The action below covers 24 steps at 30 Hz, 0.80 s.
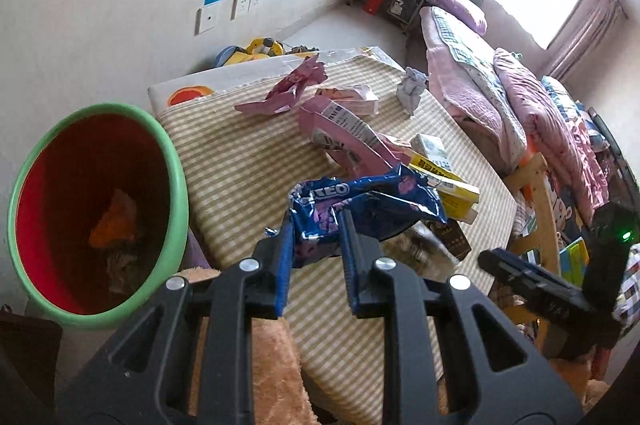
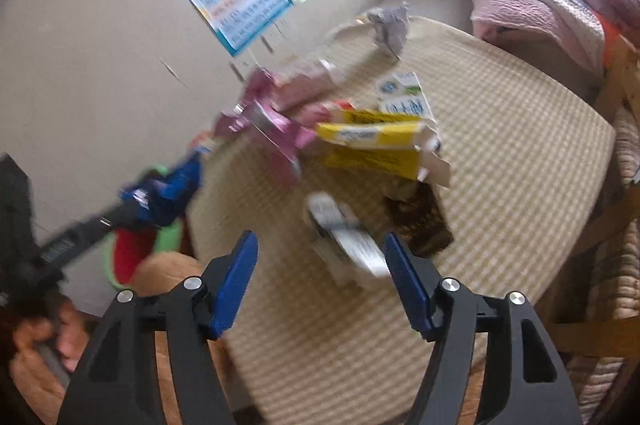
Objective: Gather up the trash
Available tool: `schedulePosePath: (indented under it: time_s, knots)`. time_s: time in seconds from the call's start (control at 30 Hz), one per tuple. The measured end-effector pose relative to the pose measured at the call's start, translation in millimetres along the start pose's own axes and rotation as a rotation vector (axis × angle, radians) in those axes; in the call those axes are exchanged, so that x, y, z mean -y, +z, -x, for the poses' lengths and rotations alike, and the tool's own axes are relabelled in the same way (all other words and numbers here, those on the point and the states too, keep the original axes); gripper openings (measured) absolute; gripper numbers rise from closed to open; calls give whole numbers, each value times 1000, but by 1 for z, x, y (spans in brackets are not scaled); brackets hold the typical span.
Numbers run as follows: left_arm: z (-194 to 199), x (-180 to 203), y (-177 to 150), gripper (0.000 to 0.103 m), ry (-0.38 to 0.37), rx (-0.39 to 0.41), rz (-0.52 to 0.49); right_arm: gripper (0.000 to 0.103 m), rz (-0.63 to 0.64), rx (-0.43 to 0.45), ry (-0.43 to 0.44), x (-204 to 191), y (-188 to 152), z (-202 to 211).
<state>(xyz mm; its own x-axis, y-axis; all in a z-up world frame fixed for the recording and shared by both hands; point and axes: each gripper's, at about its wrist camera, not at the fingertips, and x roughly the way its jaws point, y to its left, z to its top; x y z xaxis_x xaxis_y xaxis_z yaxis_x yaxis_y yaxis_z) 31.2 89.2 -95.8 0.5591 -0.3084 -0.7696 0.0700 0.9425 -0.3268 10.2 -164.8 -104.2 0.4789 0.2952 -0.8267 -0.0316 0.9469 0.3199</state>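
Note:
My left gripper (image 1: 316,225) is shut on a blue Oreo wrapper (image 1: 368,205) and holds it above the striped table (image 1: 248,161), right of the red bin with a green rim (image 1: 96,213). Some trash lies in the bin's bottom. My right gripper (image 2: 320,245) is open and empty above the table's near side, with a white crumpled pack (image 2: 348,237) between its fingers but farther on. The left gripper with the blue wrapper (image 2: 168,189) shows at the left in the right wrist view.
Pink wrappers (image 1: 300,85), a yellow carton (image 2: 376,141), a white milk box (image 2: 404,97), a dark packet (image 2: 420,221) and crumpled paper (image 2: 390,25) lie on the table. A bed with pink bedding (image 1: 500,97) stands to the right. A wooden chair (image 1: 536,193) is beside the table.

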Motion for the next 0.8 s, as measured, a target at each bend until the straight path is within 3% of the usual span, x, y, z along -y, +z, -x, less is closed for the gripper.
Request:
schedulePosePath:
  time_s: [0.3, 0.33, 0.4, 0.47, 0.5, 0.53, 0.8]
  knots:
    - [8, -9, -1, 21, -9, 16, 26, 68, 141, -85, -166, -8, -1, -66]
    - [8, -11, 0, 21, -8, 17, 27, 64, 142, -87, -172, -7, -1, -68]
    - [9, -13, 0, 21, -6, 18, 29, 36, 128, -104, -176, -2, -1, -72]
    - [7, -12, 0, 21, -4, 16, 30, 32, 88, -98, -143, 3, -1, -68]
    - [7, -12, 0, 21, -4, 15, 29, 19, 68, -94, -118, 5, -1, -63]
    - [7, -10, 0, 21, -4, 15, 27, 14, 54, -92, -101, 5, -1, -59]
    - [10, -12, 2, 21, 7, 27, 27, 13, 20, -26, 22, -12, 5, -25]
